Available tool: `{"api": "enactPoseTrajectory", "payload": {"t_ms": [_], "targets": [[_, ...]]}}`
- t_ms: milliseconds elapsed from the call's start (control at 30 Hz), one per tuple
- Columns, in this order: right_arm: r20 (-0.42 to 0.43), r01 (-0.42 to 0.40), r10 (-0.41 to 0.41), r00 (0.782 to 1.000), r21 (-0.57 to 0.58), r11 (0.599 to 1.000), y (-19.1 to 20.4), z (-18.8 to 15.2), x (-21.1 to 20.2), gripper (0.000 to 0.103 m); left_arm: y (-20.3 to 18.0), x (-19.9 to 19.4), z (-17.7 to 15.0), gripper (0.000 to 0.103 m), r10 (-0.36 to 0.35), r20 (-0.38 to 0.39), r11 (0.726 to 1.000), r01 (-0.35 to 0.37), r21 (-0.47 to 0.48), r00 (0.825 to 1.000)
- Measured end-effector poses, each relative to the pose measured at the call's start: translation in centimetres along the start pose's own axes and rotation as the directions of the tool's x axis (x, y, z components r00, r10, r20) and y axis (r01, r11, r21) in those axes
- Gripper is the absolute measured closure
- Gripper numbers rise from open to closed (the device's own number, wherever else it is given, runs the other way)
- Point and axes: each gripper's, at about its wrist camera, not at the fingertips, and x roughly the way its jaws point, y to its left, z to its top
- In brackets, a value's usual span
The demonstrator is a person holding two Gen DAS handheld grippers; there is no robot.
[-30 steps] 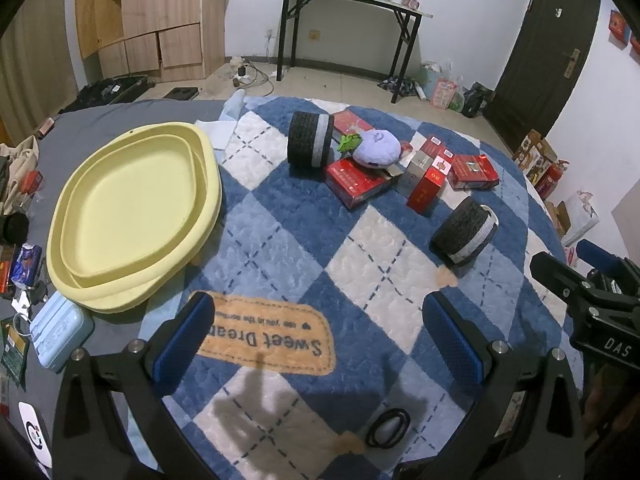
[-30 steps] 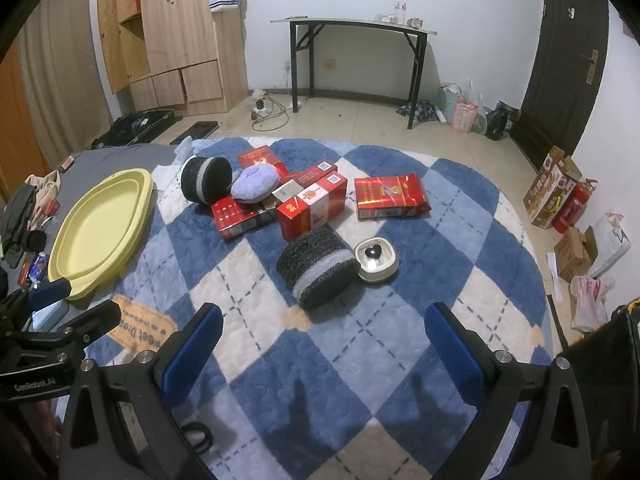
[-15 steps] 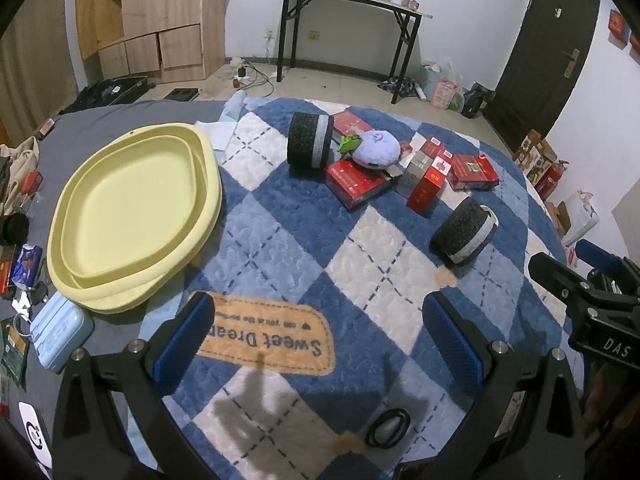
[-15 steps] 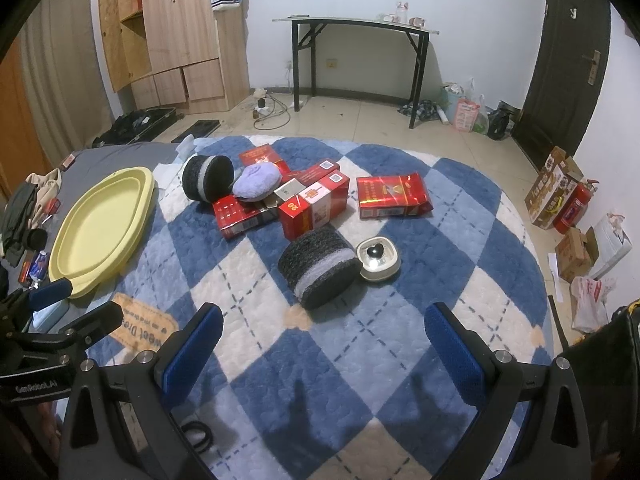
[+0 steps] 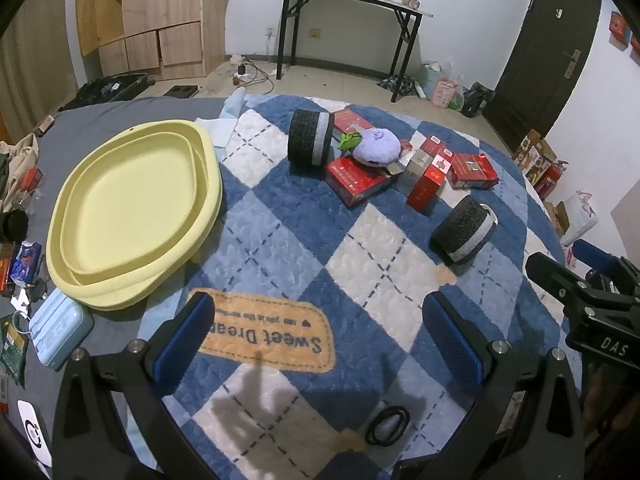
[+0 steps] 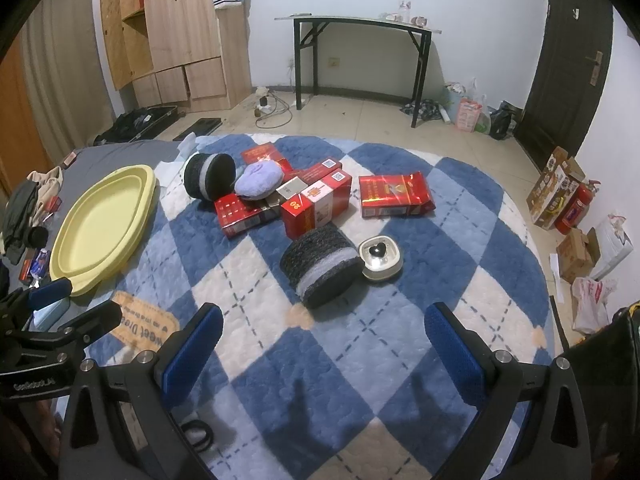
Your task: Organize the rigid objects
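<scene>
Several red boxes (image 5: 356, 178) (image 6: 394, 194) lie in a pile at the far middle of a blue and white checked rug (image 5: 280, 220). A purple plush (image 5: 378, 148) (image 6: 258, 179) rests on them. Two dark rolls with a grey band lie on the rug, one far (image 5: 310, 144) (image 6: 209, 175) and one nearer (image 5: 464, 230) (image 6: 320, 270). A small white case (image 6: 380, 258) sits beside the nearer roll. A yellow tray (image 5: 132, 208) (image 6: 100, 226) lies at the left. My left gripper (image 5: 316, 344) and right gripper (image 6: 324, 354) are open and empty, above the rug's near part.
A light blue case (image 5: 60, 330) and small clutter lie left of the tray. A black hair band (image 5: 388, 426) lies on the rug near me. Beyond the rug stand a black table (image 6: 360, 24), a wooden cabinet (image 6: 172, 32) and boxes (image 6: 556, 188) by the door.
</scene>
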Motion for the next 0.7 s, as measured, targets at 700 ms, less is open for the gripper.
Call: {"api": "enactPoseTrajectory", "payload": {"t_ms": [700], "targets": [[-0.010,-0.013,0.013,1.000,-0.002,1.000,0.53,-0.49,0.52,0.000,-0.22,-0.49,-0.23,0.000,-0.016,-0.002,1.000,0.016,-0.011,1.000]]}}
